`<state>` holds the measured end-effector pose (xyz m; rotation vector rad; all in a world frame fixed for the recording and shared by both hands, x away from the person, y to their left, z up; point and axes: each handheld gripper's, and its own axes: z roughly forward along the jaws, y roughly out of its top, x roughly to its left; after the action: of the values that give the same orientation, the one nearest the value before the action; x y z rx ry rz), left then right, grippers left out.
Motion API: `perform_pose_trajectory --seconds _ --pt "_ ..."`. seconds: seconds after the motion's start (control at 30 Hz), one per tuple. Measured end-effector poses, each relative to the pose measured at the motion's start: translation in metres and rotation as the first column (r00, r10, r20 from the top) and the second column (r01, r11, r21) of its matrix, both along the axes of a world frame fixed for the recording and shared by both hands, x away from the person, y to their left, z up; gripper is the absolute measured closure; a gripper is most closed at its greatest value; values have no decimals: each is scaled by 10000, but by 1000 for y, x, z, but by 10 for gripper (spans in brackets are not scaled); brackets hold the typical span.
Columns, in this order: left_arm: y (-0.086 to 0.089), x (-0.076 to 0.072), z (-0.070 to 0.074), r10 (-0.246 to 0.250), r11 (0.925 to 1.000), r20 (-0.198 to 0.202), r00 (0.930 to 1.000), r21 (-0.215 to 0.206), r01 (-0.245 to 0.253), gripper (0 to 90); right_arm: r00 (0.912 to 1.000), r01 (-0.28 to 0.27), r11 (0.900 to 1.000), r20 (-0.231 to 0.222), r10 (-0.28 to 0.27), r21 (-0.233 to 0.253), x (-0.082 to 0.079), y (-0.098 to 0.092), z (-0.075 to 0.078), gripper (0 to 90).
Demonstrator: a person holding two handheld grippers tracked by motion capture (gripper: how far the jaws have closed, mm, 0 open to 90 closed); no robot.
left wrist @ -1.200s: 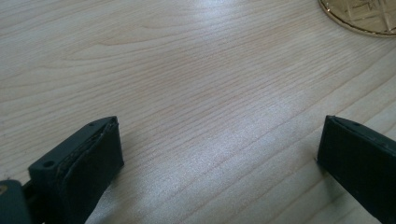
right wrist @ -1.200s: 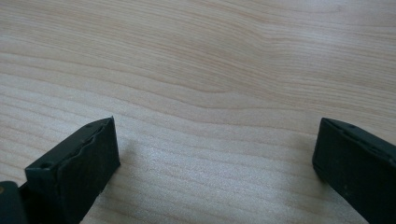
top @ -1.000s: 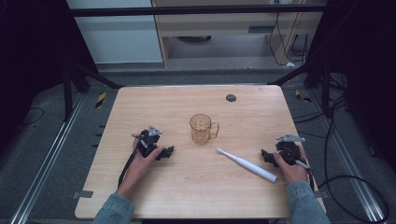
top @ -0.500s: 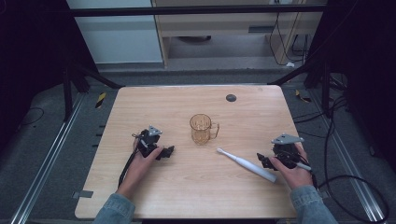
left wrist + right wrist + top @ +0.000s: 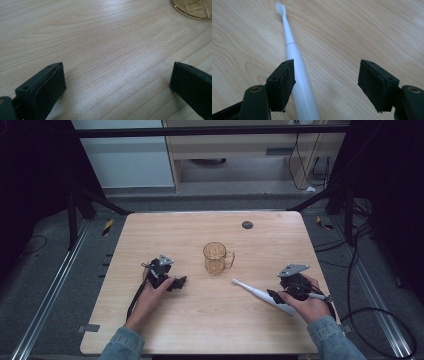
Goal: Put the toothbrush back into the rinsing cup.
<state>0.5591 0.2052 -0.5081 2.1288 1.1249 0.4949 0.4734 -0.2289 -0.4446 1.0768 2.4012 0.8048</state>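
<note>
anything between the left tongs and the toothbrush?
Yes. In the high view the amber glass mug stands on the table roughly between the left tongs and the white toothbrush, slightly behind that line; otherwise bare wood.

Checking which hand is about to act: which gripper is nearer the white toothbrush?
Right. The right gripper sits over the handle end of the toothbrush, jaws open, with the handle beside one jaw. The left gripper rests across the table, left of the mug.
</note>
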Motion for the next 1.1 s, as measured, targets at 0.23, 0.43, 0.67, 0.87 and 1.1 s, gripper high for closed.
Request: perform_pose_trajectory --seconds 0.23,0.43,0.67,0.87,1.1 --pt "0 0 0 -26 10000 0 10000 -5 26 0 9983 -384 9991 -451 376 -163 4 4 1 333" --pt "0 0 0 -61 10000 2 10000 -8 61 0 9965 -636 9972 -574 613 -390 8 8 1 382" --pt "1 1 0 -119 9999 -16 9999 -24 119 0 9906 -966 9934 -1032 900 -616 15 20 0 385" --pt "1 1 0 -149 9999 -14 9999 -27 149 0 9878 -1005 9933 -1249 928 -572 22 25 0 405" --pt "1 1 0 -151 9999 -16 9999 -25 151 0 9826 -1214 9896 -1502 1089 -770 26 35 -2 425"
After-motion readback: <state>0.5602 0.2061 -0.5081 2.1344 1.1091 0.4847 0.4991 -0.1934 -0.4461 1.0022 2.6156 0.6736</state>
